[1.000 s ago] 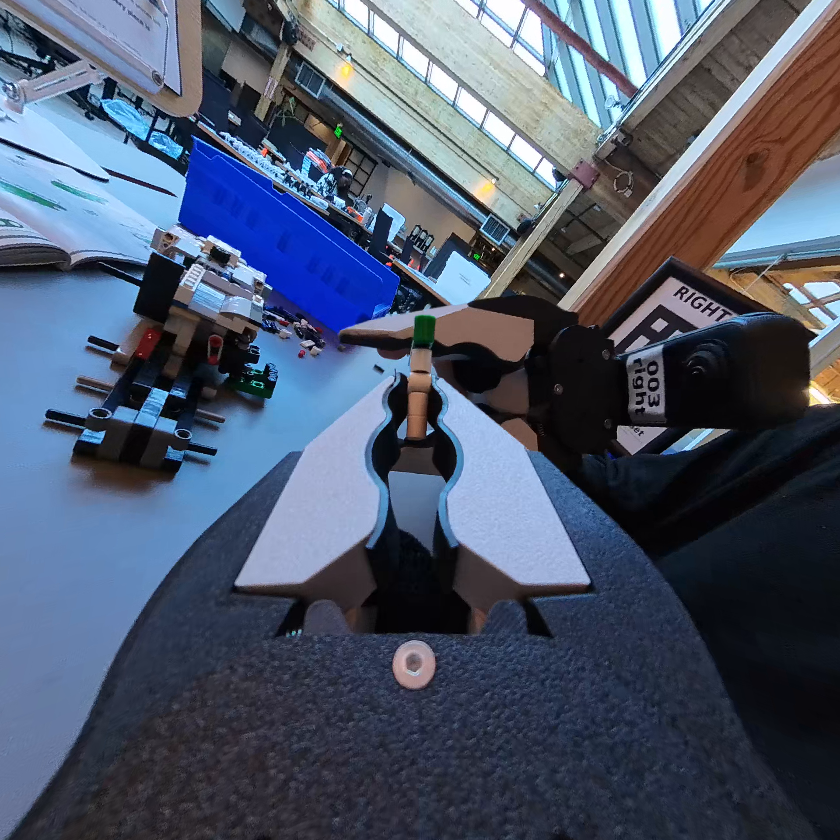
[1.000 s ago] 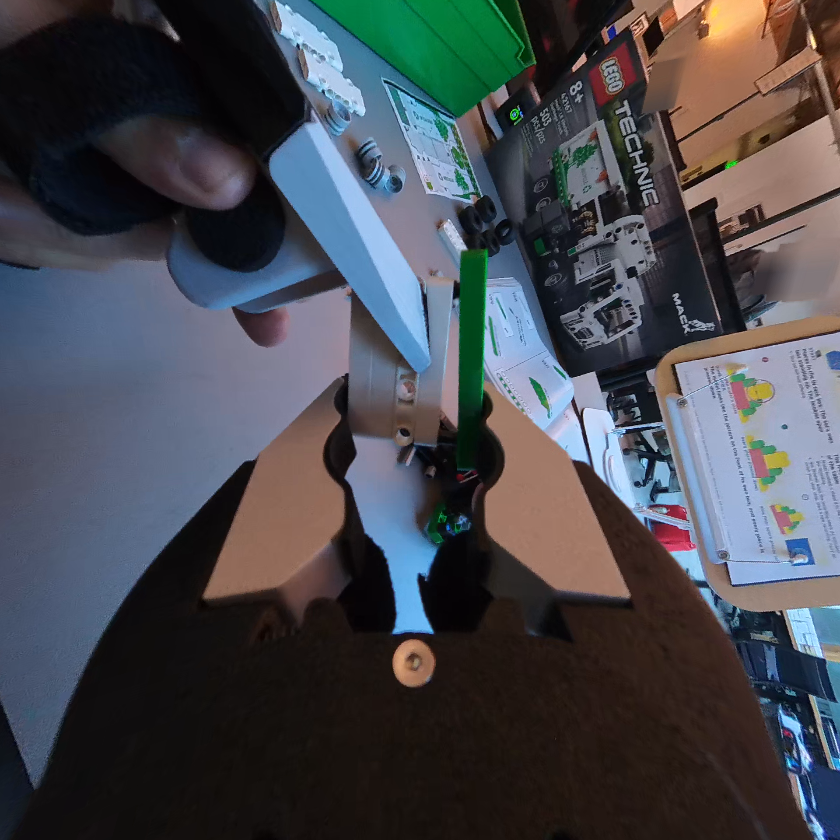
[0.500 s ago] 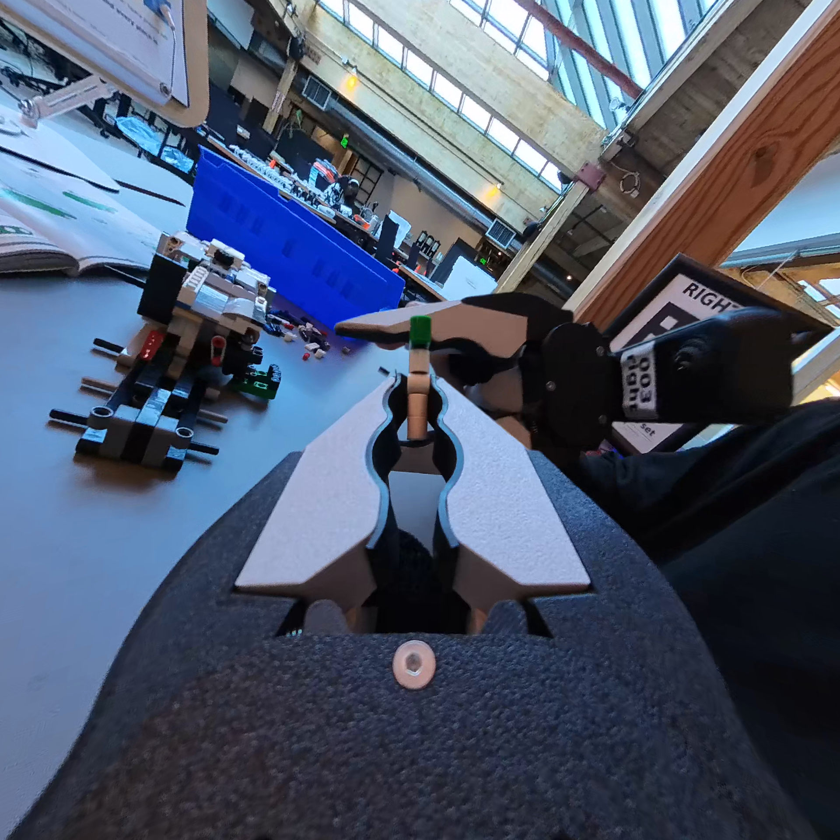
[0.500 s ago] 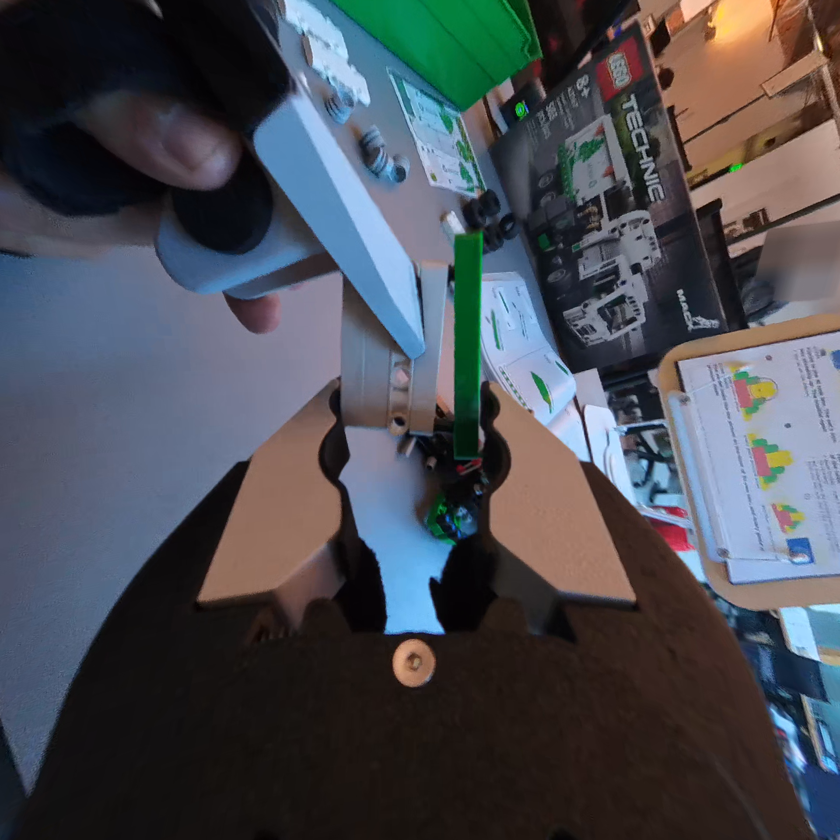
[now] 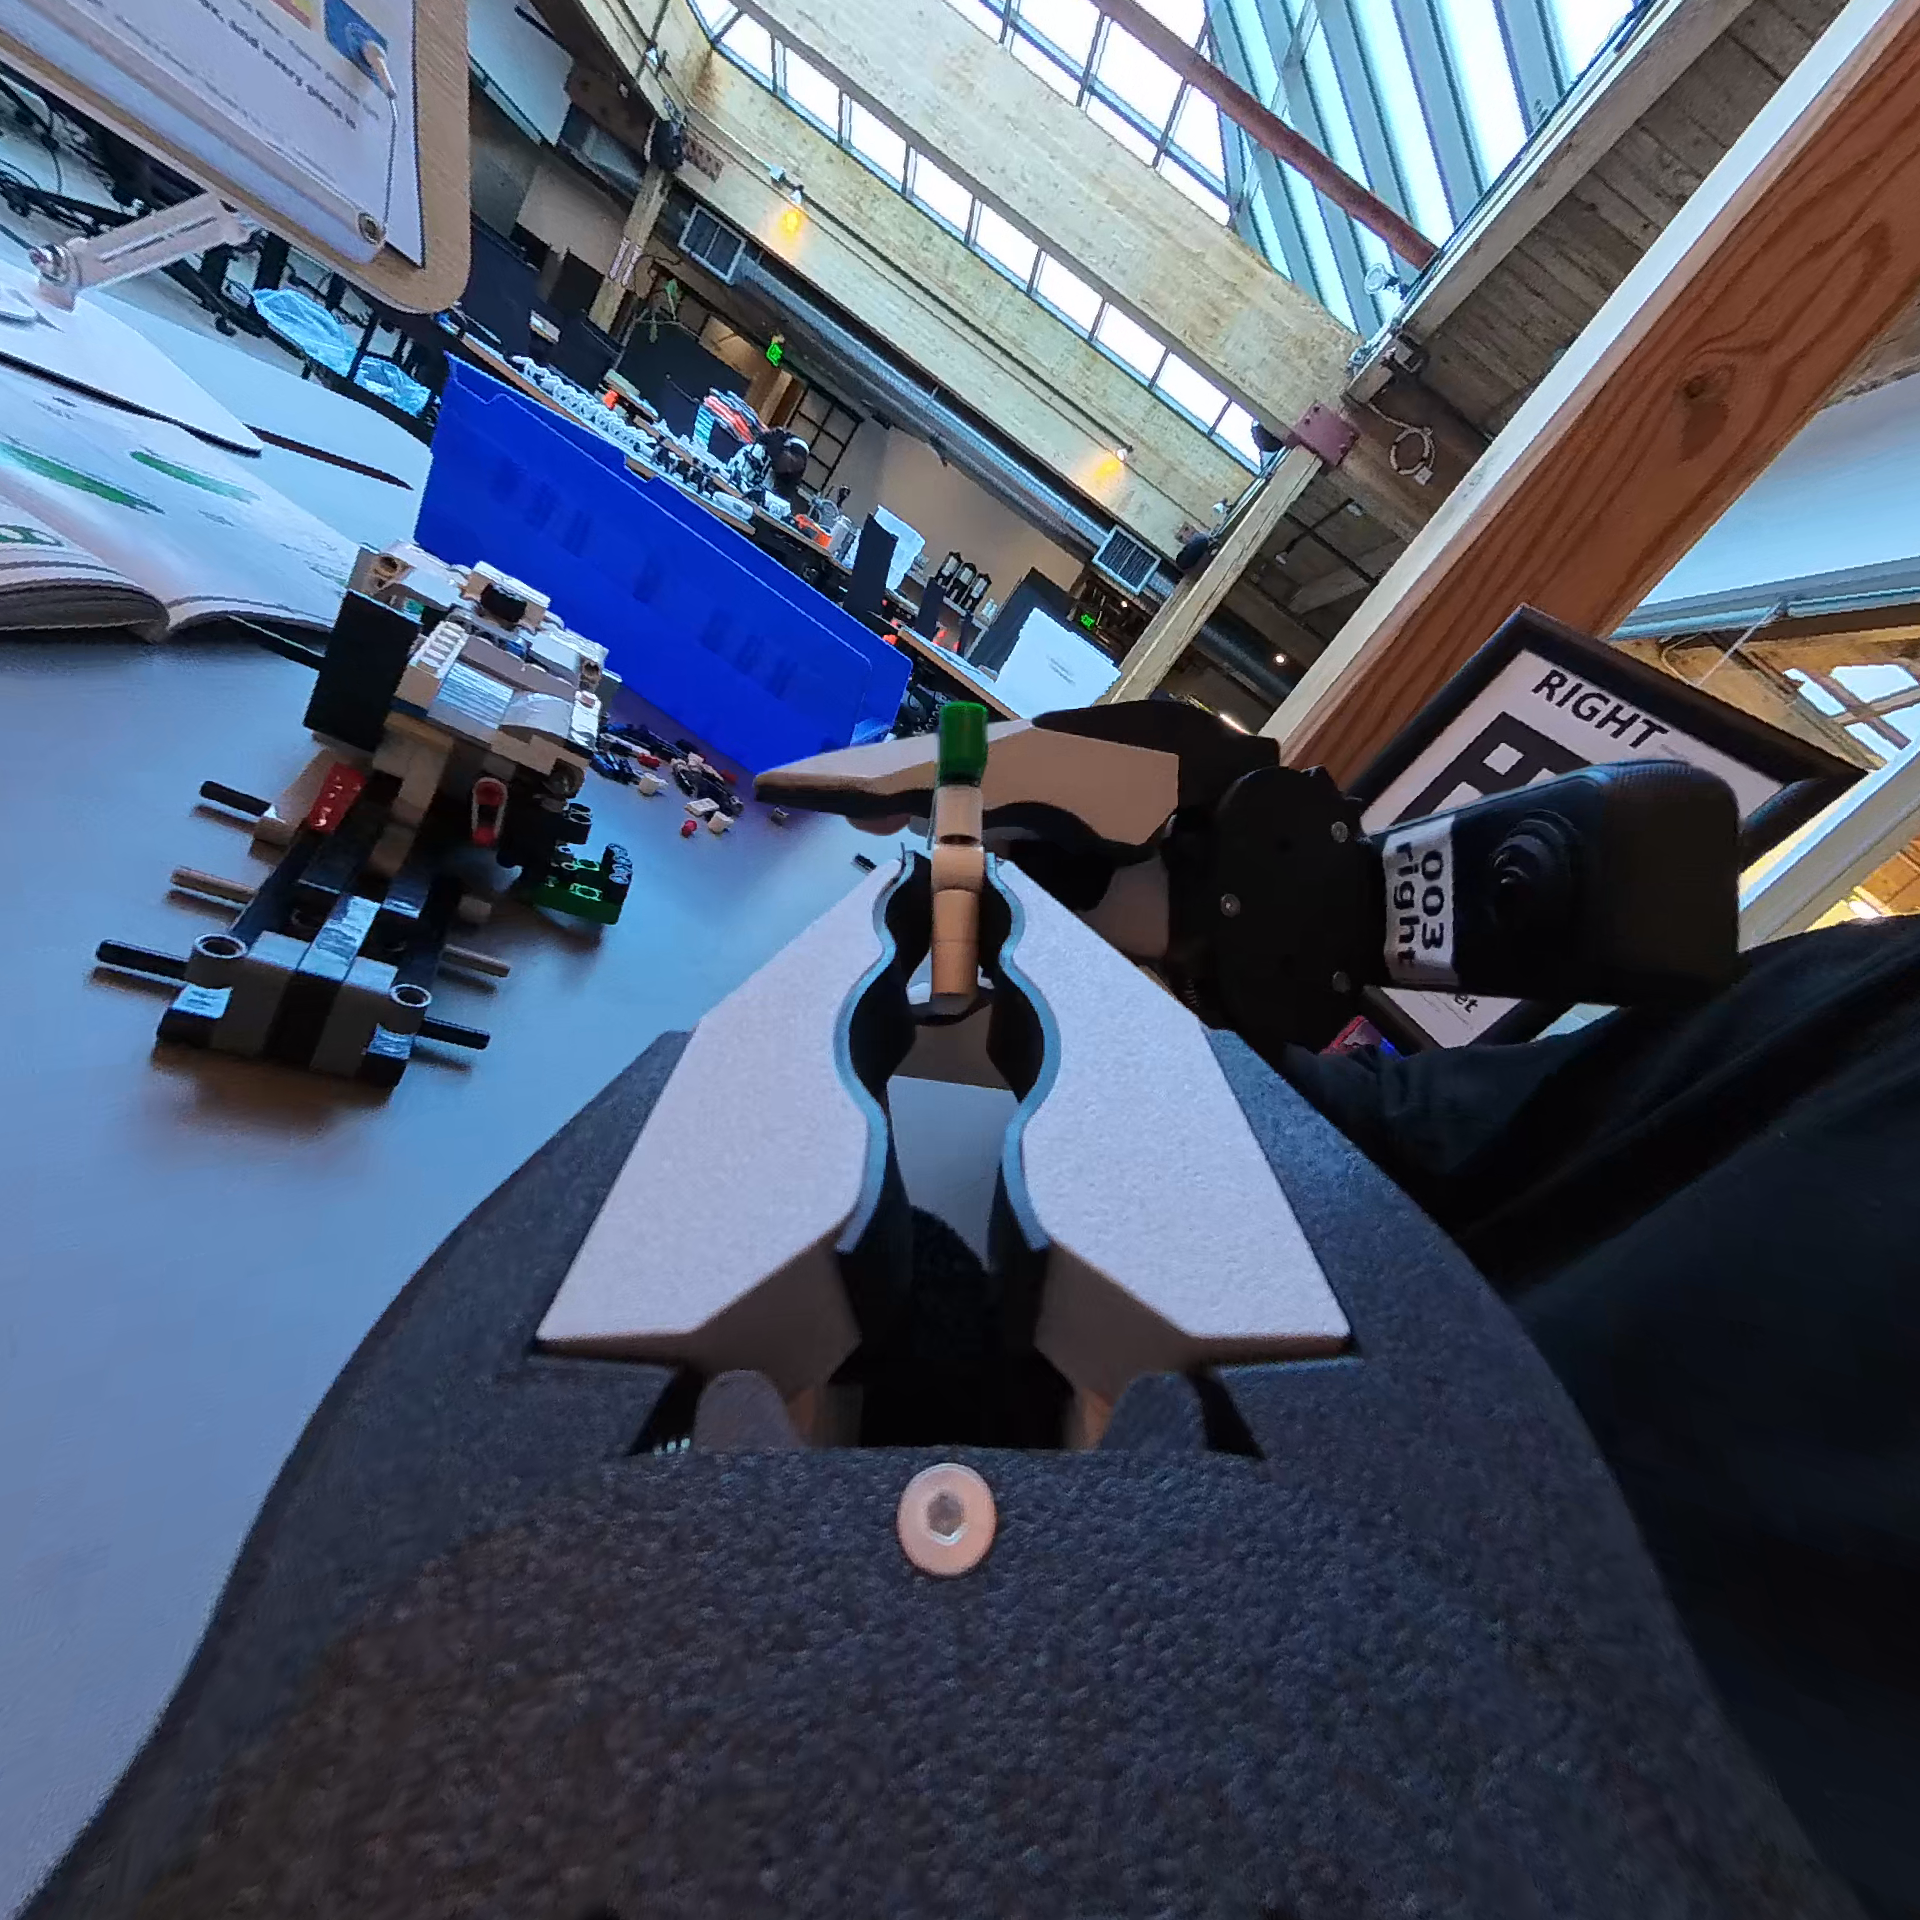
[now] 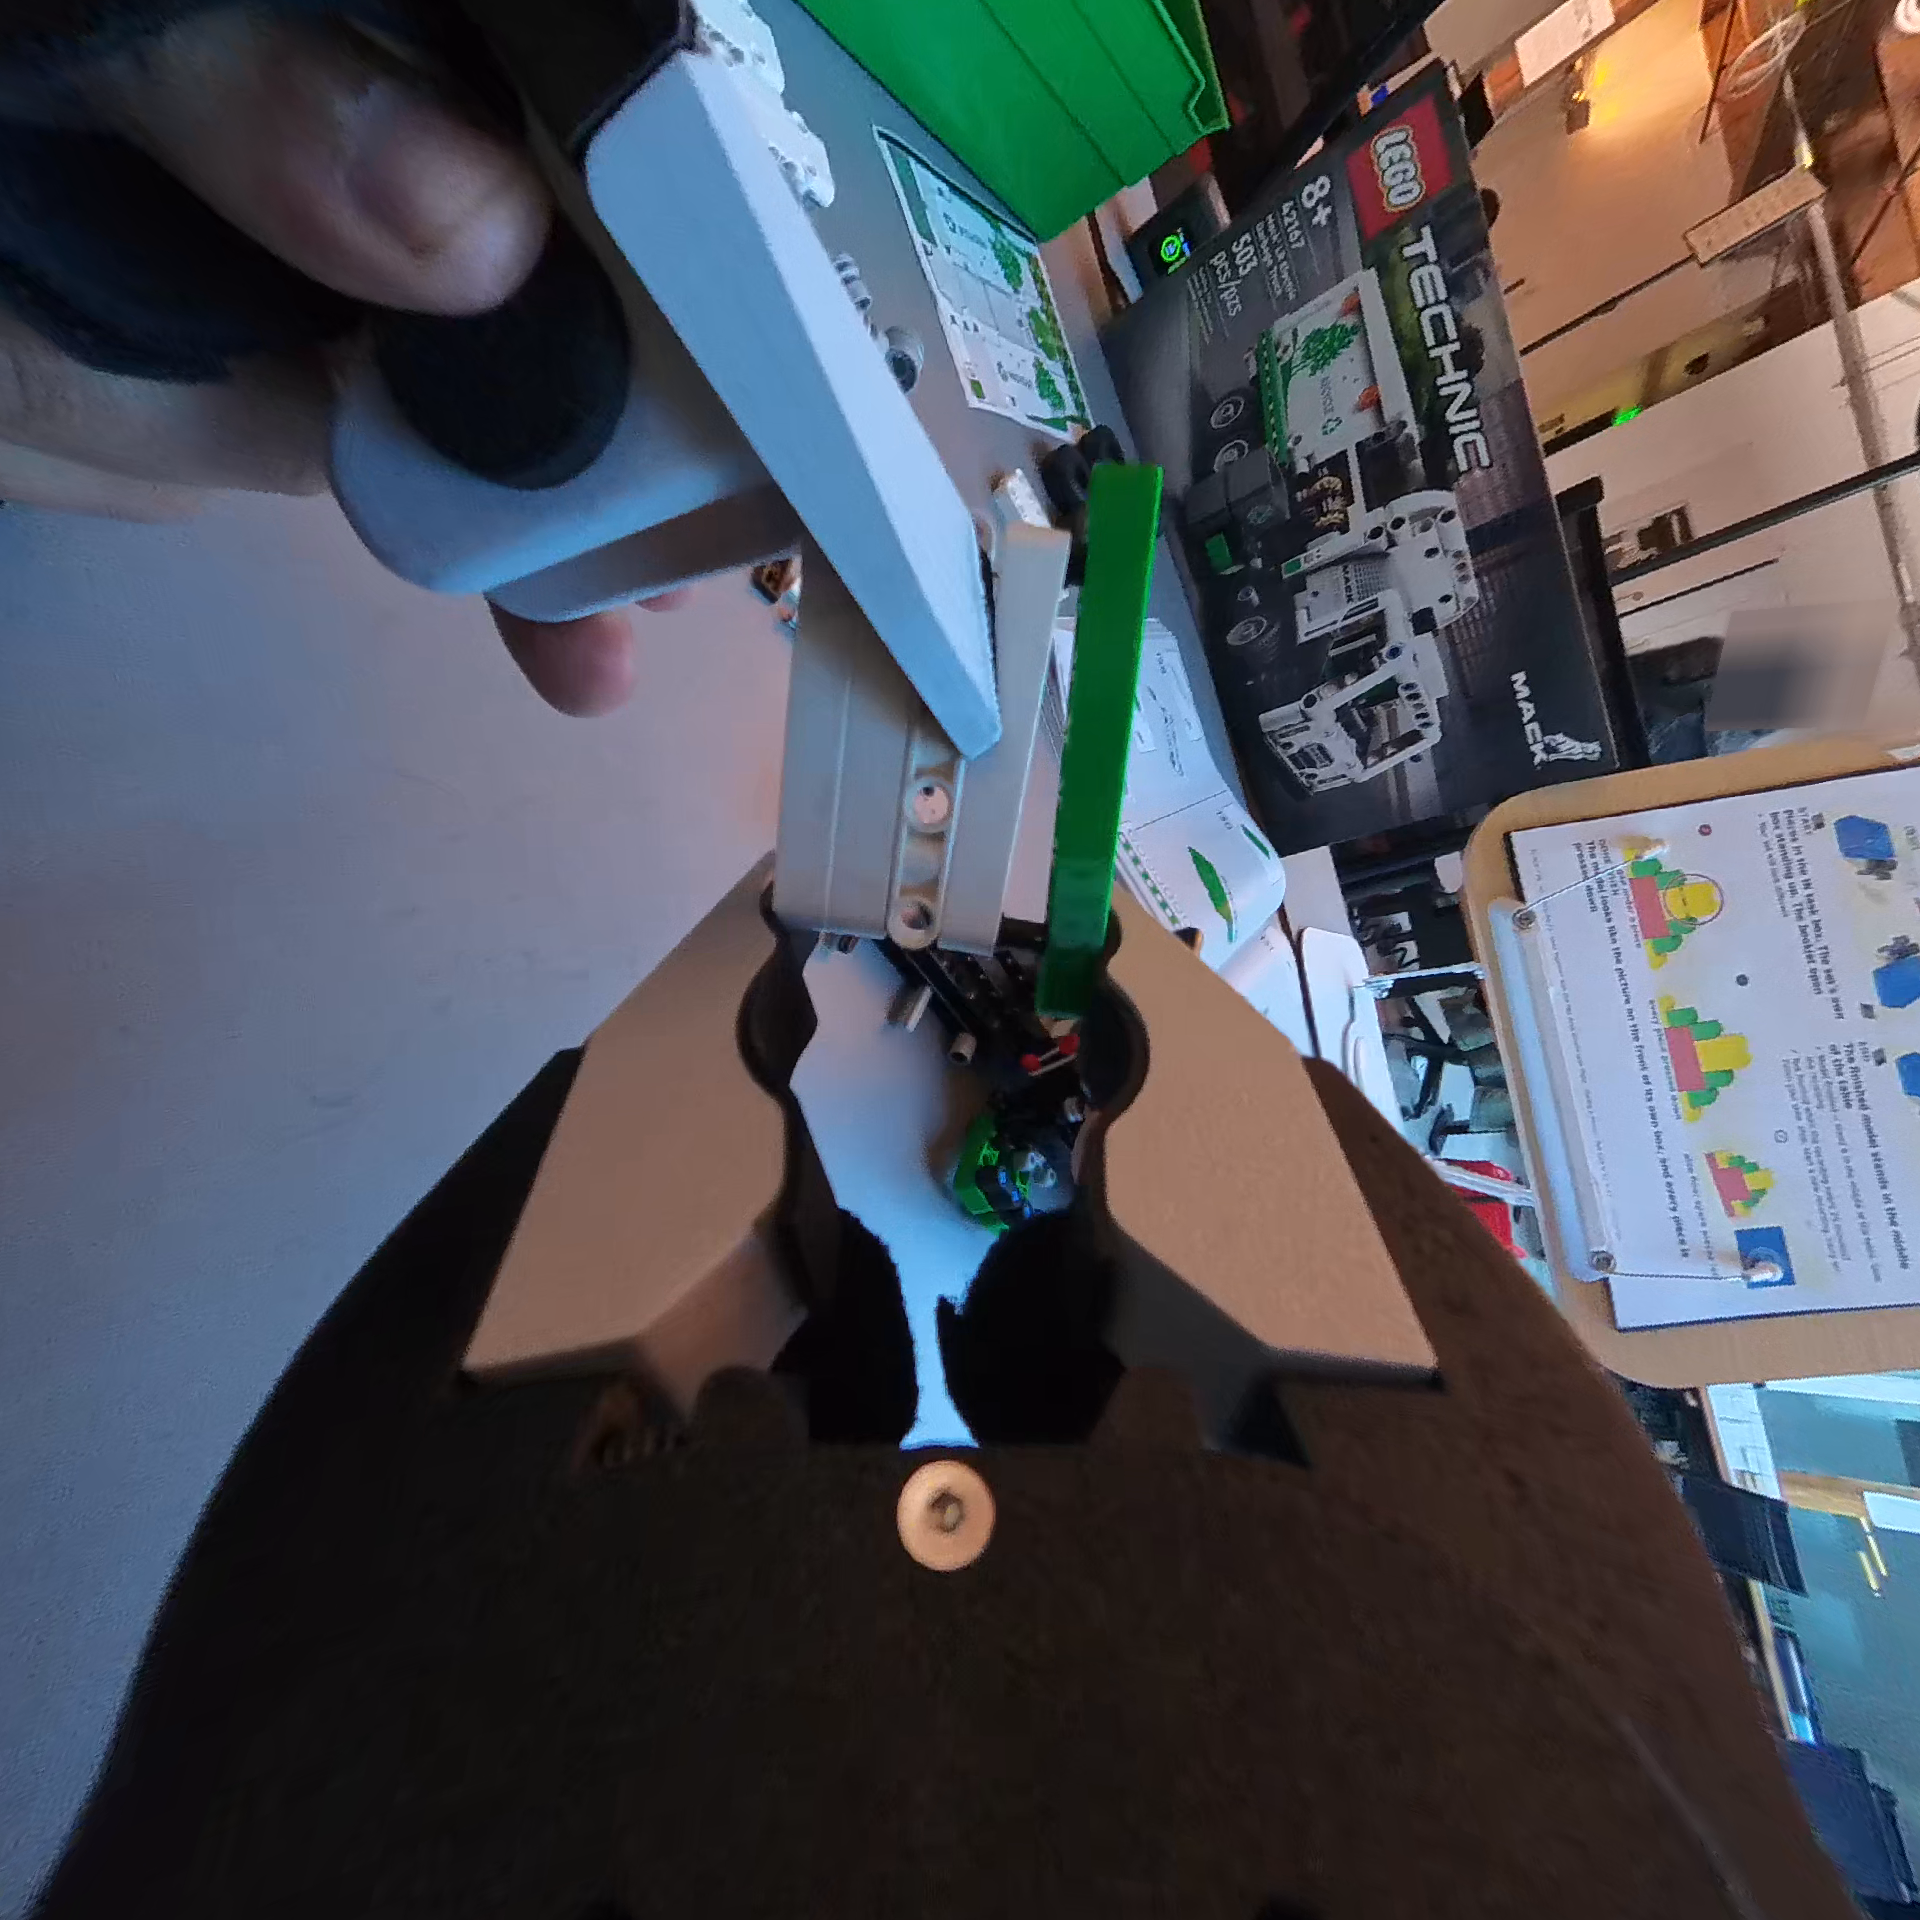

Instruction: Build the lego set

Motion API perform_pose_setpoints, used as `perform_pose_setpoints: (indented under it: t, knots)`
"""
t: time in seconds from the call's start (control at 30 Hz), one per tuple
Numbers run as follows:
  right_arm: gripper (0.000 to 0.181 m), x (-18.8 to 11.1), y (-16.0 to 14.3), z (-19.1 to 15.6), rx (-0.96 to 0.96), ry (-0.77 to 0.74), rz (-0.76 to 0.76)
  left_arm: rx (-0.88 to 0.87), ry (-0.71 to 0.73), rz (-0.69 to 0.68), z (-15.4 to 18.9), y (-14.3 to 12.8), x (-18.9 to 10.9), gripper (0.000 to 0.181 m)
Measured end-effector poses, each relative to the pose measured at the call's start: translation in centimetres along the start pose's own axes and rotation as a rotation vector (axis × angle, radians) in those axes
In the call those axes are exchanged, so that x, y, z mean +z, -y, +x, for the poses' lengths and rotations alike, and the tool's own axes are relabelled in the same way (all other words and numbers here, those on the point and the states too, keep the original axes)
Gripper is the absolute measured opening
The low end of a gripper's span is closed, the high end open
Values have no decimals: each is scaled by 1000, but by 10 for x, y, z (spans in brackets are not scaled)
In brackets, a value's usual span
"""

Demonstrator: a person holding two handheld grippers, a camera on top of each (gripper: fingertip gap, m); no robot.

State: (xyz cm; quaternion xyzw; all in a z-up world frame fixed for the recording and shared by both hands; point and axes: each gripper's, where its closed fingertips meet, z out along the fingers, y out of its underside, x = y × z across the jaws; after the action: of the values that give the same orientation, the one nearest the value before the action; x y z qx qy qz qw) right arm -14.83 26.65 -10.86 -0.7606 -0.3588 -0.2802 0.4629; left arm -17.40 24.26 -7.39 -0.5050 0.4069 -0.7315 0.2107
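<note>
My left gripper is shut on a grey panel, seen edge-on, with a green beam at its top. In the right wrist view the grey panel and the long green beam sit side by side between the fingertips of my right gripper, which is shut on them. The left gripper's white finger clamps the panel from the upper left. The right gripper reaches in from the right in the left wrist view. The partly built truck chassis lies on the table beyond.
A blue bin stands behind the chassis, with loose small pieces and a small green part near it. An open instruction booklet lies at the left. The set's box, a green bin and a clipboard card stand at the far side. The tips of one gripper are about 5 cm away from the tips of the other.
Both grippers keep their hold. The panel and green beam have shifted a little outward toward the right gripper's fingertips, and both views have tilted slightly.
</note>
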Motion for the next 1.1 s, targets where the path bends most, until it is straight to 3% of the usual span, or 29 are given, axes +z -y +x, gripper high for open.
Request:
perform_pose_setpoints:
  t: [0.17,0.3,0.37,0.43,0.5,0.73,0.97,1.1]
  knots:
    - [52,-7,12,-8,122,116,143,58,-17,-18,4,1,-5,6]
    - [57,-38,28,-8,427,408,377,177,-101,-30,20,3,-14,6]
    - [48,-52,38,-1,657,581,515,188,-129,-28,24,3,-14,6]
    - [32,-63,46,0,758,711,623,198,-134,-53,25,-1,-11,6]
    - [19,-57,41,-2,729,684,609,225,-115,-98,25,-8,-8,6]
    - [17,-52,42,-16,601,688,527,349,-51,-310,19,-39,0,6]
    - [5,-66,52,-17,793,913,643,350,-127,-278,32,-37,-1,6]
    - [5,-69,57,-11,890,956,724,324,-152,-226,36,-32,0,6]
